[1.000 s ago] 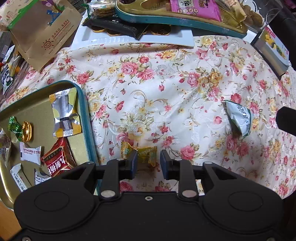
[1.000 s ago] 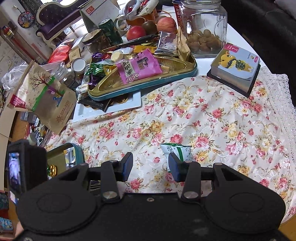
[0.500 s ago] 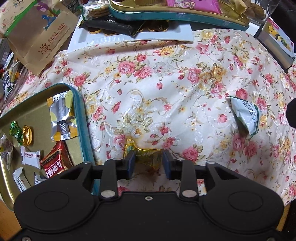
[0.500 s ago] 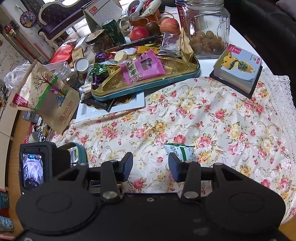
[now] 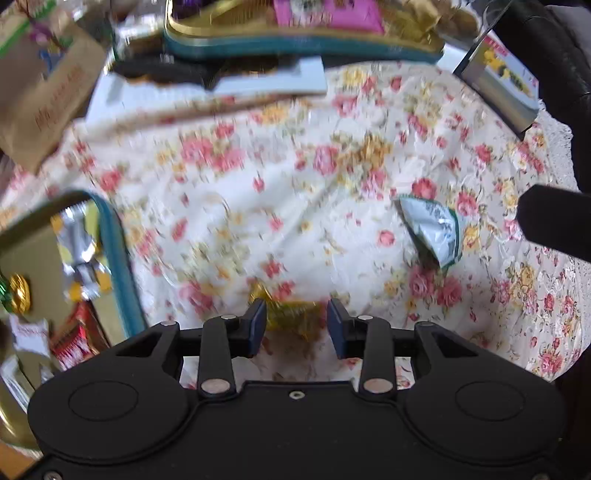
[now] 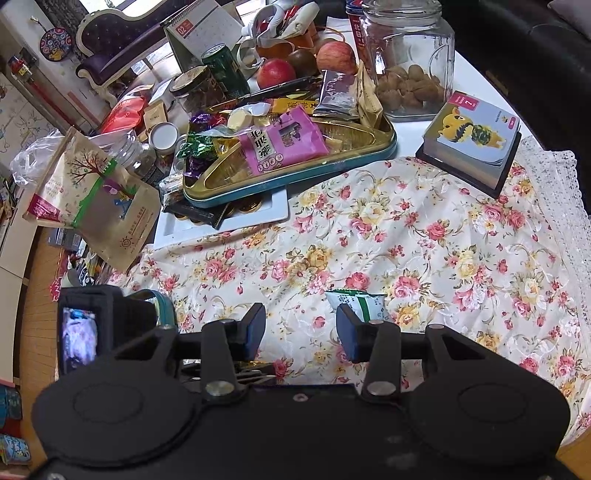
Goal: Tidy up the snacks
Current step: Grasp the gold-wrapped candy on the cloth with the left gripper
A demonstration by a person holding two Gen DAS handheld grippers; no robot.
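— Left wrist view, biggest first: what's there?
— Floral cloth (image 5: pixel 280 192); at lower left a teal-rimmed tin (image 5: pixel 122 258) holding wrapped sweets, blurred. Across the top, a second tin (image 5: pixel 295 46) with a pink packet (image 5: pixel 328 14).
— And the gold candy (image 5: pixel 291 315)?
— Low centre, long axis left to right, between the left gripper (image 5: pixel 296 325) pads; contact is too blurred to tell.
— Right wrist view?
— Right gripper (image 6: pixel 301 328) spread, holding nothing; a green-white packet (image 6: pixel 360 301) lies crosswise just beyond its right pad.
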